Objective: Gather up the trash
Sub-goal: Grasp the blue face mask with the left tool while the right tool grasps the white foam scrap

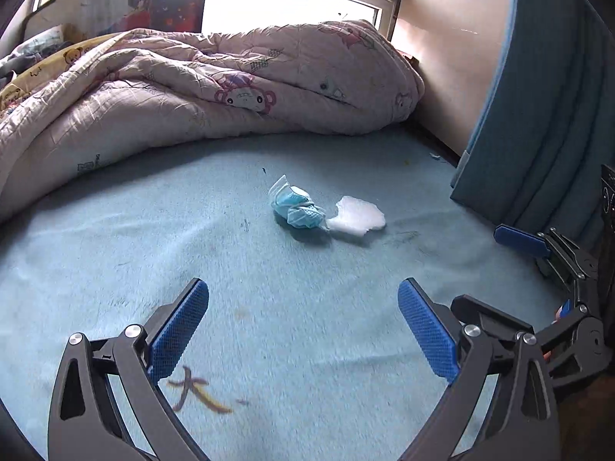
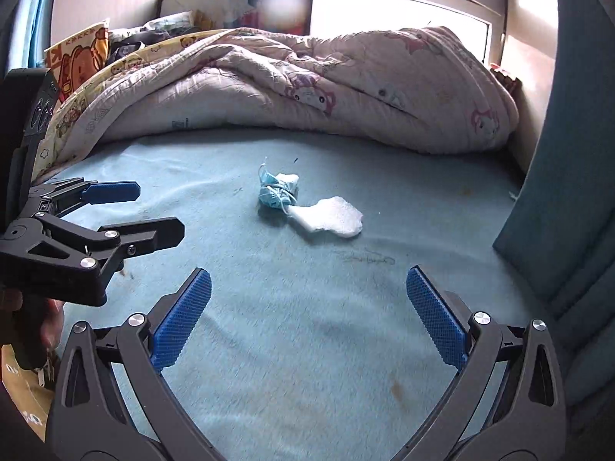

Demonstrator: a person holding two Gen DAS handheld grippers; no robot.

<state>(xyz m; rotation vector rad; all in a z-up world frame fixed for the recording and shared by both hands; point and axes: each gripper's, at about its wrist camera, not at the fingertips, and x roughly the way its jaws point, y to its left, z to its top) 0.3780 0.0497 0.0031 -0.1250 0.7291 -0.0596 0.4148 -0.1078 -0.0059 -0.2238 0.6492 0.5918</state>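
Note:
A crumpled blue face mask [image 1: 296, 207] lies on the light blue bed sheet [image 1: 269, 326], touching a white wad of tissue [image 1: 357, 216] on its right. Both show in the right wrist view too: the mask [image 2: 276, 192] and the tissue [image 2: 330, 221]. My left gripper [image 1: 303, 299] is open and empty, hovering over the sheet short of the trash. My right gripper [image 2: 308, 292] is open and empty, also short of the trash. The right gripper shows at the right edge of the left wrist view [image 1: 538, 253]; the left gripper shows at the left of the right wrist view [image 2: 127, 211].
A rumpled pink quilt [image 1: 215, 88] is piled across the far side of the bed. A teal padded panel [image 1: 546, 115] stands on the right. Pillows [image 2: 77, 57] and a window lie behind the quilt. A tan paper bag [image 2: 23, 395] sits at lower left.

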